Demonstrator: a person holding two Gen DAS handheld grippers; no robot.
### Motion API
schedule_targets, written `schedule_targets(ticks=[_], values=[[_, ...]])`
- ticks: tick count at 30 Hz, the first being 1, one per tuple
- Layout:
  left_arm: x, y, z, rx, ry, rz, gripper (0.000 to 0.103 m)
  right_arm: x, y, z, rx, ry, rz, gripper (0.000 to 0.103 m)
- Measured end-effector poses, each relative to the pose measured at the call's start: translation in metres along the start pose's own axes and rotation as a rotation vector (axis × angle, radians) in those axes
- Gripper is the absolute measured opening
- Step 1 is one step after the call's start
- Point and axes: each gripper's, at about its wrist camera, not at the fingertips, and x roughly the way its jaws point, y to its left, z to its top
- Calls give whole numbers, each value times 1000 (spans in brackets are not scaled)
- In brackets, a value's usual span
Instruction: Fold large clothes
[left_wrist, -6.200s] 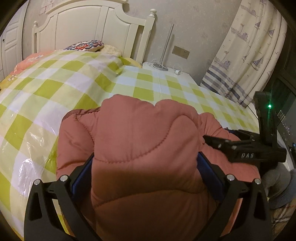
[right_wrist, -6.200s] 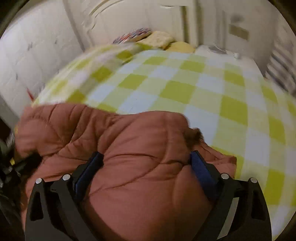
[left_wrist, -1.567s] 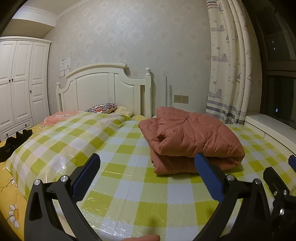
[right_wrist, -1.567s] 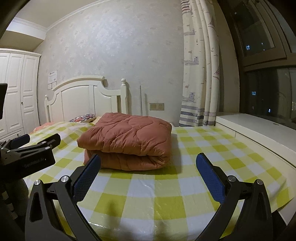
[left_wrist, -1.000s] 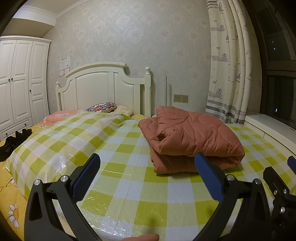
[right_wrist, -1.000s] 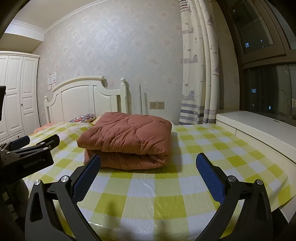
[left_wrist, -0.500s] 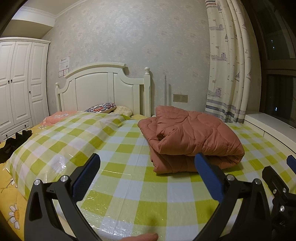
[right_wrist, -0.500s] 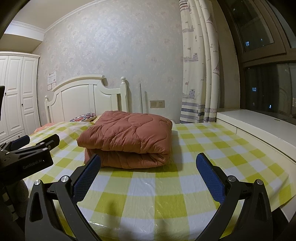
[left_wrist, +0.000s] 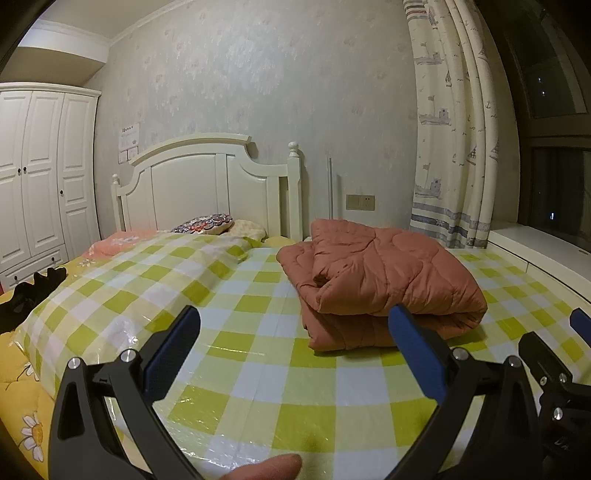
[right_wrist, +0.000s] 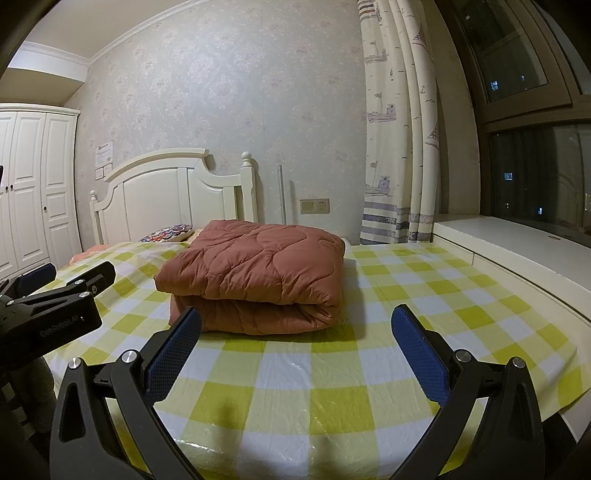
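Both my blue-padded black left gripper (left_wrist: 293, 345) and right gripper (right_wrist: 295, 343) gape wide, holding nothing; one folded rust-red quilted garment (right_wrist: 255, 275) lies on the yellow-checked bed cover (right_wrist: 424, 295).

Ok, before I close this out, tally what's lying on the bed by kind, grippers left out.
Folded rust-red quilted coat: 1
Patterned cushion: 1
Pale yellow pillow: 1
Green-checked plastic cover: 1
Black item at the bed's left edge, too dark to identify: 1
Total: 5
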Motion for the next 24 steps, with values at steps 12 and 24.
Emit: schedule_targets(ticks=[12, 24], values=[[3, 4, 0, 9, 12, -6, 101, -4, 7, -8, 2, 15, 5, 99], [73, 64, 31, -9, 110, -53, 101, 18, -32, 11, 60, 135, 64, 99]])
